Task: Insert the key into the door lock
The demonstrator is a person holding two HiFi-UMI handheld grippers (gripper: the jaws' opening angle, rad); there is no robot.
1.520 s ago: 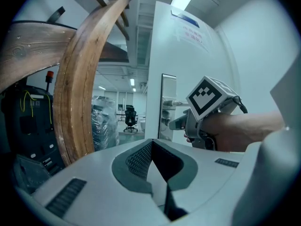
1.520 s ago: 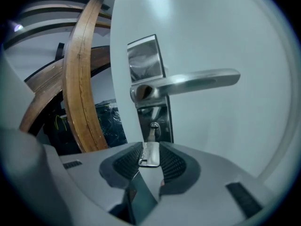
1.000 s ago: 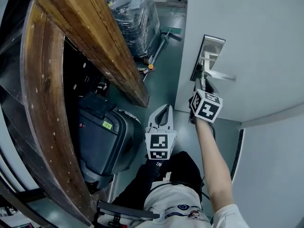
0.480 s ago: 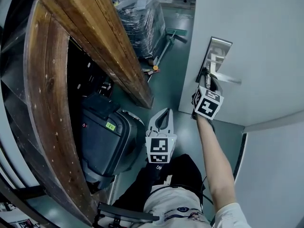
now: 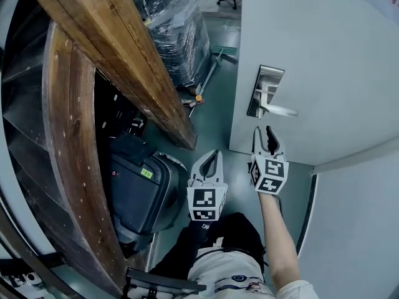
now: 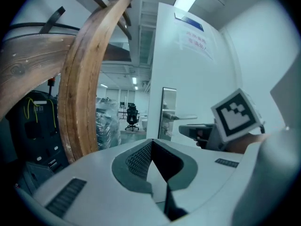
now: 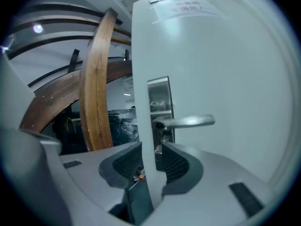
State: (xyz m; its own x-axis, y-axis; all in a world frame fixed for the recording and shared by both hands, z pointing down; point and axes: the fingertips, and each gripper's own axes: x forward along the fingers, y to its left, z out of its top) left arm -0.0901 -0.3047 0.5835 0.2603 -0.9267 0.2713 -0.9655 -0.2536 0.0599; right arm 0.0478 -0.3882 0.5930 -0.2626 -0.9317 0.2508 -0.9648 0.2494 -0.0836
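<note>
Smooth grey door [image 5: 324,55] with brushed-metal lever handle [image 5: 277,111]; right claw [image 5: 262,133] gapes wide, left claw [image 5: 211,154] pinched together.

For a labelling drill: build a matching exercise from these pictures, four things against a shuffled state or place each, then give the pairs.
Things:
1 left claw
2 right claw
3 lever handle
4 wooden beam

States or places:
A jaws apart
B jaws together
C brown, slanting across the head view's upper left
D on the metal plate of the door

Pairs: 1-B, 2-A, 3-D, 4-C
</note>
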